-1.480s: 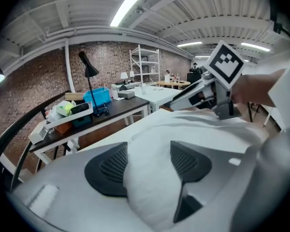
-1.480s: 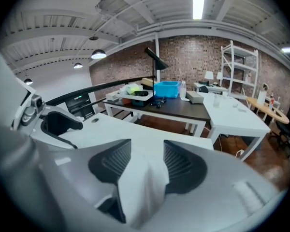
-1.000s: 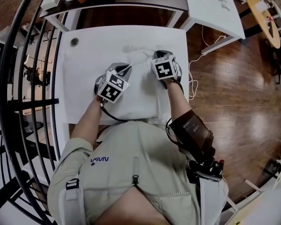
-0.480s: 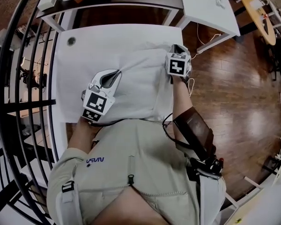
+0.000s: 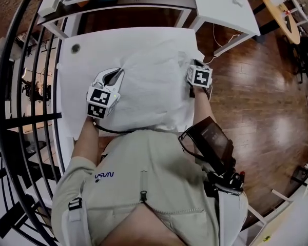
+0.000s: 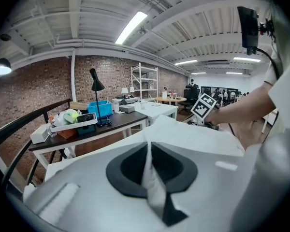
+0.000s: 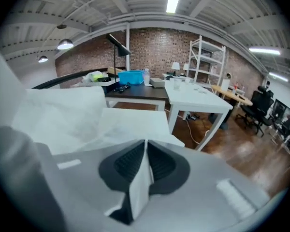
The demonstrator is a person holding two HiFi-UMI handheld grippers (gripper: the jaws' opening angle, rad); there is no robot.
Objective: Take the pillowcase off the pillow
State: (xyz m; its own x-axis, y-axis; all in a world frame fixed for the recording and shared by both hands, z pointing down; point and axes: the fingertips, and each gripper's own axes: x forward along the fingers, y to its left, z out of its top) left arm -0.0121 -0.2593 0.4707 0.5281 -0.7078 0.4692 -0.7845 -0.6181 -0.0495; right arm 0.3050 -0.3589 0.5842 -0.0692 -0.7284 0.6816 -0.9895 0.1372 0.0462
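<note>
Open-plan laboratory or workshop loft. Evidence: exposed brick wall [image 7: 154, 42]; ceiling strip light [image 6: 130, 27]; white work tables [image 5: 223, 12] at 1 o'clock; hardwood floor [image 5: 256, 86] at 3 o'clock; black railing [image 5: 25, 119] at 9 o'clock; metal shelving [image 7: 208, 58]; office chairs [image 7: 258, 105].

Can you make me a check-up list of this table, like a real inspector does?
Surface: white table, mostly covered by the pillowcase.
Job's things: white pillowcase, rumpled, stretched between both claws.
Clutter: one small dark round spot near the table's far left corner.
Grippers: left claw and right claw are each shut, pinching pillowcase cloth.
Cables: black cable by the left arm; white cord on the floor.
Surroundings: wooden floor, black railing, dark desk with a blue bin.
</note>
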